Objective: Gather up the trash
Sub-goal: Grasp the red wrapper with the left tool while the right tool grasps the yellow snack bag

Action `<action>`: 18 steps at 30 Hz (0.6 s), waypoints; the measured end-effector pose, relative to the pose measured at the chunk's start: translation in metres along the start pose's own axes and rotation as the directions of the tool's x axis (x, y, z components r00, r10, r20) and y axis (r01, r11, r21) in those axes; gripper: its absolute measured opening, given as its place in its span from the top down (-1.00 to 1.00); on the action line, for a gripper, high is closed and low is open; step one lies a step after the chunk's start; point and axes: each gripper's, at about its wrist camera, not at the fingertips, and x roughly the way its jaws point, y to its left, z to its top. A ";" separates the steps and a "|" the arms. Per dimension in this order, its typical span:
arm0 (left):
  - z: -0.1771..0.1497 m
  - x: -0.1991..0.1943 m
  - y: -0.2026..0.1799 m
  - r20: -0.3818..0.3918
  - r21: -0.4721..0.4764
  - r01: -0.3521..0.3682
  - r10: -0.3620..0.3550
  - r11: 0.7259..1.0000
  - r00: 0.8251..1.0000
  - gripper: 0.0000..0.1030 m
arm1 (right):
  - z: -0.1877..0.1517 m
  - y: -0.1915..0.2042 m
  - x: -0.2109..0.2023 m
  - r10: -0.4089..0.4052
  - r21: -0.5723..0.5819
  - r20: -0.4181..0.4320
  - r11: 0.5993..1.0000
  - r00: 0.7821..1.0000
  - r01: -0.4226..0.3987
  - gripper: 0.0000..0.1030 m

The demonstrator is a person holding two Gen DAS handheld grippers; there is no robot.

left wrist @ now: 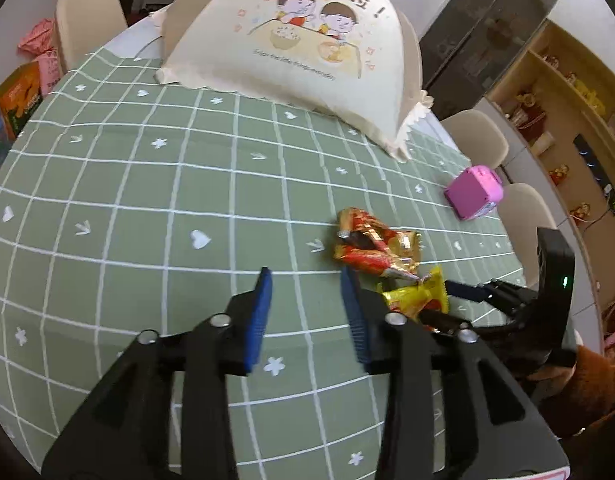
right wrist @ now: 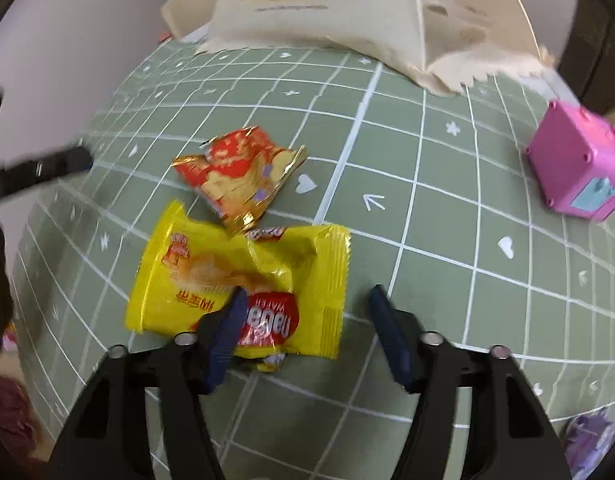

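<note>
Leftmost in the left wrist view, snack boxes and pink packets sit at the counter's far edge, beside a cream chair. A green checked cloth covers the counter, and a cream fabric food cover printed with two cartoon children stands at its far side. Nearer the camera, the left claw hangs over bare cloth with its blue pads apart and nothing between them. Just to its right lies a red-and-gold wrapper, crumpled and flat on the cloth, with a yellow wrapper touching its near end. Past these, the right claw reaches in from the right edge toward the yellow wrapper. A pink cube-shaped box rests farther back, near the counter's right edge.

From the right wrist view, the yellow wrapper lies under the right claw. The claw's left pad overlaps the wrapper's near edge, while the right pad stands on open cloth beside it; the pads are apart and do not clamp it. The red-and-gold wrapper lies just beyond, overlapping the yellow one's top edge. The pink box sits well off to the right.
</note>
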 end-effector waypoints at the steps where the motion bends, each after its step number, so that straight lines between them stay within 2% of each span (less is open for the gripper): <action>1: 0.002 0.003 -0.003 0.002 0.002 0.014 -0.014 1.000 1.000 0.15 | -0.003 0.002 -0.003 -0.015 -0.021 -0.005 1.000 1.000 0.015 0.53; 5: 0.008 0.022 -0.020 -0.021 0.010 0.044 -0.043 0.999 0.999 0.08 | -0.015 -0.007 -0.023 0.025 0.023 0.007 0.999 1.000 -0.025 0.69; 6: 0.008 0.027 -0.024 -0.029 0.012 0.048 -0.048 0.999 0.998 0.07 | -0.019 -0.014 -0.032 0.020 0.046 0.021 0.999 1.000 -0.021 0.75; 9: 0.013 0.046 -0.039 -0.051 0.020 0.059 -0.058 0.998 0.997 0.05 | -0.030 -0.030 -0.054 -0.009 0.107 0.057 0.994 0.998 0.003 0.76; 14: 0.026 0.081 -0.052 -0.064 -0.016 -0.029 0.028 0.999 0.998 0.04 | -0.052 -0.057 -0.090 -0.076 0.204 0.090 0.977 0.993 0.056 0.77; 18: 0.028 0.103 -0.064 -0.085 -0.021 -0.110 0.108 0.994 0.991 0.04 | -0.070 -0.067 -0.107 -0.118 0.245 0.098 0.965 0.988 0.091 0.77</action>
